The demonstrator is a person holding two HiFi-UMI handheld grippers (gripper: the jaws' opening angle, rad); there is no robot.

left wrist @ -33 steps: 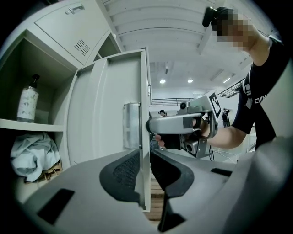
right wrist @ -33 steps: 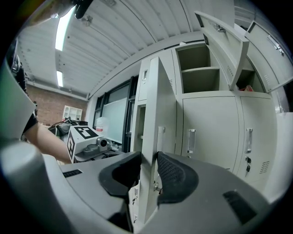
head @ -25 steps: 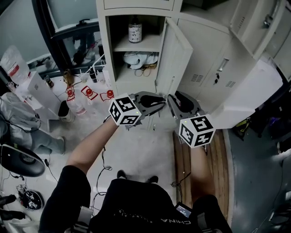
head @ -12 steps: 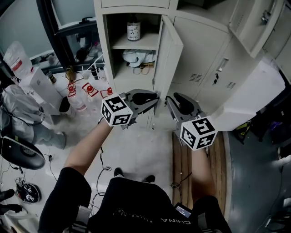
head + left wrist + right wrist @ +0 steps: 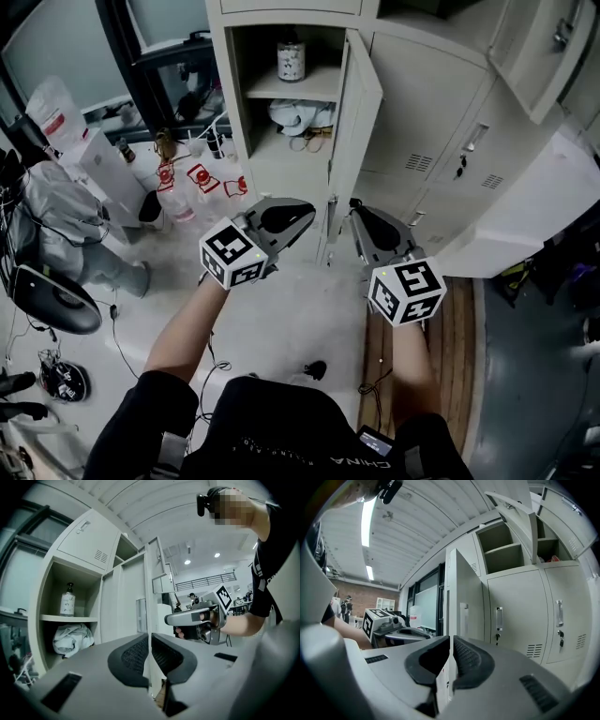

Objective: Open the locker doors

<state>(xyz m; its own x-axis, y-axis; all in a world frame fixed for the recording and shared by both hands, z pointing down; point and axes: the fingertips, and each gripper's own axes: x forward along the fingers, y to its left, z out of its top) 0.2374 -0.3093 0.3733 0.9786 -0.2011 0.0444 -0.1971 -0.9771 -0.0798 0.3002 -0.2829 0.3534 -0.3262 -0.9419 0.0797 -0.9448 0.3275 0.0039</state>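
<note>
Lockers [image 5: 223,112] stand ahead, and one locker door [image 5: 361,103] already hangs partly open, showing a bottle [image 5: 292,61] on the upper shelf [image 5: 281,87] and a bundled cloth [image 5: 298,114] below it. The neighbouring doors [image 5: 427,103] to the right are shut, one with a small handle [image 5: 466,150].

The left tool [image 5: 309,210] sits just beside the open door's free edge, on its inner side. Its jaws have just been closing and now leave only a thin slit. That slit lines up with the edge, though nothing looks pinched between the pads. The right tool [image 5: 357,214] is near the same edge on the outer side, its jaws likewise nearly together and empty.

Swinging this door fully back is probably the step in hand. A narrow tool can serve as a pusher here. The person would do well to press on the inner face near the free edge, follow the hinge's arc, and keep the tool level so it does not slide off the thin metal.
</note>
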